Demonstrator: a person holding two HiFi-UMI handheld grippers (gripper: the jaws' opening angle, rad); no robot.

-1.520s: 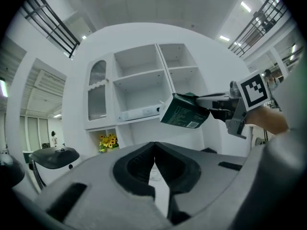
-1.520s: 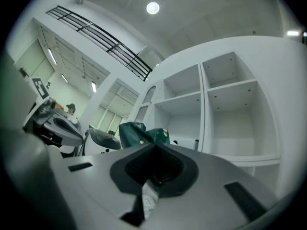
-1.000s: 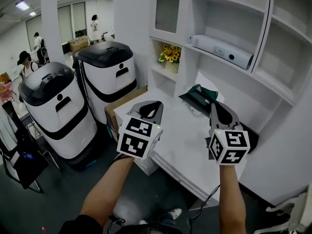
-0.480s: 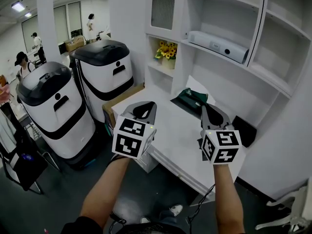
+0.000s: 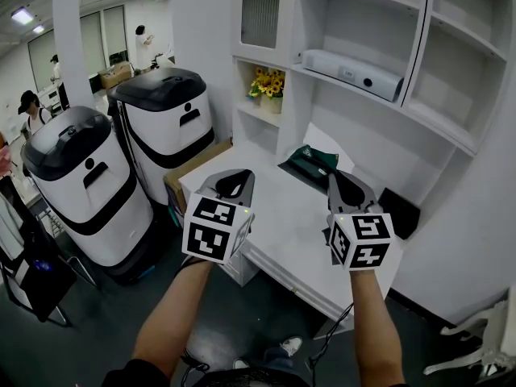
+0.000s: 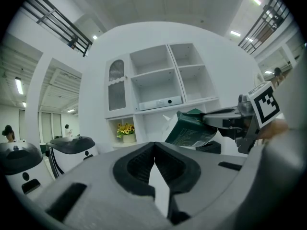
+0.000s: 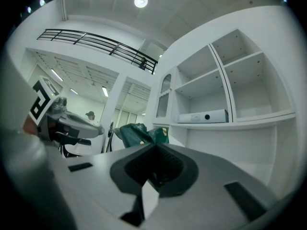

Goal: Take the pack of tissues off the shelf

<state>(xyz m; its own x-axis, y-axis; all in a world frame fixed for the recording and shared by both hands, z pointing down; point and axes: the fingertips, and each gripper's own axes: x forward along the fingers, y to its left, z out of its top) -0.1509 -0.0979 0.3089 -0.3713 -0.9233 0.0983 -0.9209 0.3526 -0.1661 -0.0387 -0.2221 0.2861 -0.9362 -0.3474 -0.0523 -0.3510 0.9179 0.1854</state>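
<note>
The pack of tissues [image 5: 313, 160] is already clear of the shelf [image 5: 419, 119] and hangs low over the back half of the bench [image 5: 282, 216]. The right hand-held gripper [image 5: 339, 182] has its jaws fully closed and appears to pinch only 1 edge or corner of the green wrapper. That thin hold is the main risk: with most of the pack's weight beyond the jaws, a quick swing or twist could slide the film out of the pinch or tear it. The pack would then drop onto the bench, or roll past the front edge to the floor. A drooping free end could also catch on the bench surface and lever the pack loose if it is carried low. The left hand-held gripper [image 5: 235, 182] is closed on nothing near the front left of the bench, so it offers no support. From the left gripper view the pack [image 6: 189, 128] sits tilted. Its long axis runs from the gripped end, which is higher, down and away toward the back left of the bench, roughly towards the flowers [image 5: 268, 83]. The free end points that way.
</note>
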